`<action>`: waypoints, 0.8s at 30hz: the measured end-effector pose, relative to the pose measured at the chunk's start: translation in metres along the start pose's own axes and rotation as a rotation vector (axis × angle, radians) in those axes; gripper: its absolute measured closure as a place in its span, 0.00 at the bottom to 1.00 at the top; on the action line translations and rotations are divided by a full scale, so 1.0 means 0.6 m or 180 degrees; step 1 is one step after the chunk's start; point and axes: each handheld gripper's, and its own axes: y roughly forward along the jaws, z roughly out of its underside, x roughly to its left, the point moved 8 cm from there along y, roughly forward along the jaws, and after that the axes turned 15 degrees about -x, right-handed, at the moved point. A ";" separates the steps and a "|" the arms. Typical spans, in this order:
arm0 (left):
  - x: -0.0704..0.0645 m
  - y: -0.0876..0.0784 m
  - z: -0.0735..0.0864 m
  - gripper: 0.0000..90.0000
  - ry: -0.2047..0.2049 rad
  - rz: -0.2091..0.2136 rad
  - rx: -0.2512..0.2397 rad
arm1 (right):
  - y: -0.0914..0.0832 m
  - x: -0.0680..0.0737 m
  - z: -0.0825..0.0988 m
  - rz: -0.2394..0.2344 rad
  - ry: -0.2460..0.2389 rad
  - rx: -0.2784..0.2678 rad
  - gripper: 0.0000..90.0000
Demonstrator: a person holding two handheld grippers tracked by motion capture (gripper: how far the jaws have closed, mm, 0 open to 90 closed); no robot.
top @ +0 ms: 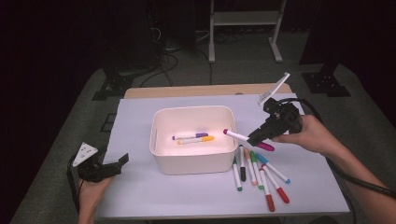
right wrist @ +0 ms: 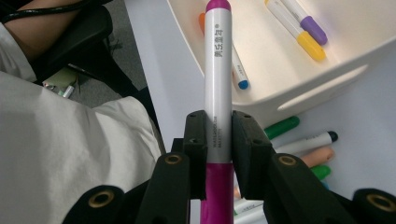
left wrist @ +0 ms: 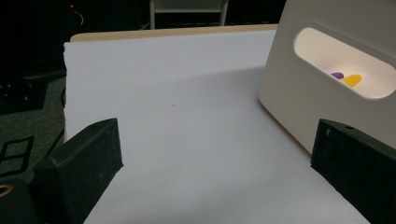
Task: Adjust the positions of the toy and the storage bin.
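A person at a table holds a gripper in each hand. The right gripper (top: 259, 136) is clamped shut on a magenta marker (top: 247, 139), jaws pinching the white barrel just above the magenta cap, seen close up in the right gripper view (right wrist: 218, 93). The marker hangs in the air, roughly level, its tip over the right rim of a white plastic bin (top: 161, 161). The left gripper (top: 122, 159) rests at the table's left front corner w/ jaws wide open, nothing between them.

Risks, as a judgement: the marker is held near one end, so most of its length sticks out; it could pivot or slip in the jaws. If released too soon, it may strike the rim and fall outside, among the loose markers (top: 259, 172) lying just right of the bin. A knock on the bin wall could shift it, since the left gripper isn't steadying it.

Inside the bin lie a purple-capped marker (top: 190, 136) and a yellow-capped marker (top: 196, 140), side by side.

Surface: a pale sheet (top: 135, 121) covers a wooden tabletop. Room: dark, grey carpet, cables and a white frame stand (top: 245, 18) behind.
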 end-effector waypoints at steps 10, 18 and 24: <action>-0.001 -0.001 -0.001 0.01 -0.0002 0.0008 -0.0006 | 0.041 0.011 -0.042 -0.0116 -0.0170 0.0119 0.84; -0.001 0.000 -0.002 0.01 -0.0011 0.0007 -0.0025 | 0.078 0.016 -0.075 -0.0220 -0.0249 0.0190 0.84; -0.001 0.000 -0.001 0.01 0.0004 0.0023 -0.0009 | 0.102 0.013 -0.091 -0.0272 -0.0273 0.0246 0.84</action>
